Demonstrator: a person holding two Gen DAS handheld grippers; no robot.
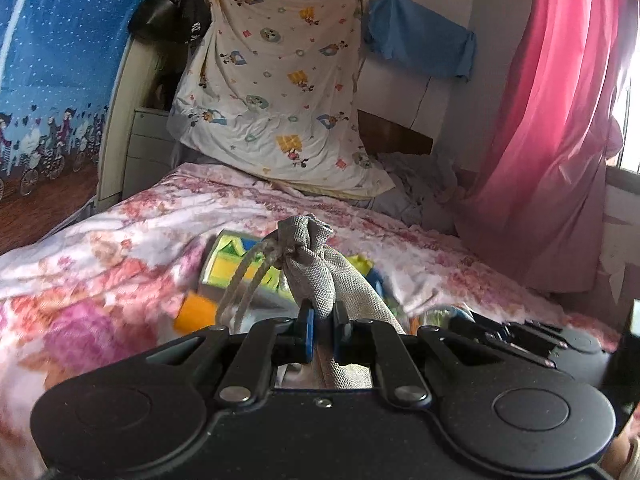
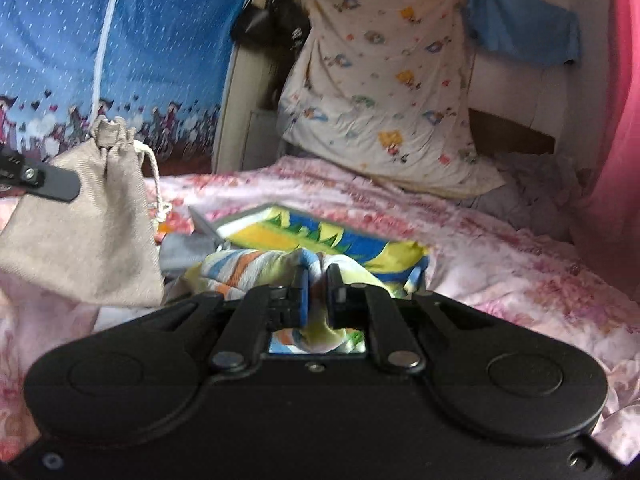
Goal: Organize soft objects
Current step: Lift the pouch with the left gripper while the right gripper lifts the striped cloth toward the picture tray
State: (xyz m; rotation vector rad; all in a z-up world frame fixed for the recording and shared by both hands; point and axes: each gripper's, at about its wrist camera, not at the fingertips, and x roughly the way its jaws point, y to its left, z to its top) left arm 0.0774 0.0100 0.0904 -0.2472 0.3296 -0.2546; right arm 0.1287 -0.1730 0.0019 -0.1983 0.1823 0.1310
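My left gripper is shut on a grey drawstring pouch and holds it above the bed; the pouch also shows at the left of the right wrist view, with the left gripper's finger on it. My right gripper is shut on a colourful striped cloth bunched on the bed. A flat yellow, blue and green printed cloth lies just behind it, and shows blurred behind the pouch in the left wrist view.
A pink floral bedsheet covers the bed. A cartoon-print pillowcase hangs at the headboard, with a blue cloth on the wall. A pink curtain hangs at right, a blue curtain at left. Rumpled grey bedding lies by the headboard.
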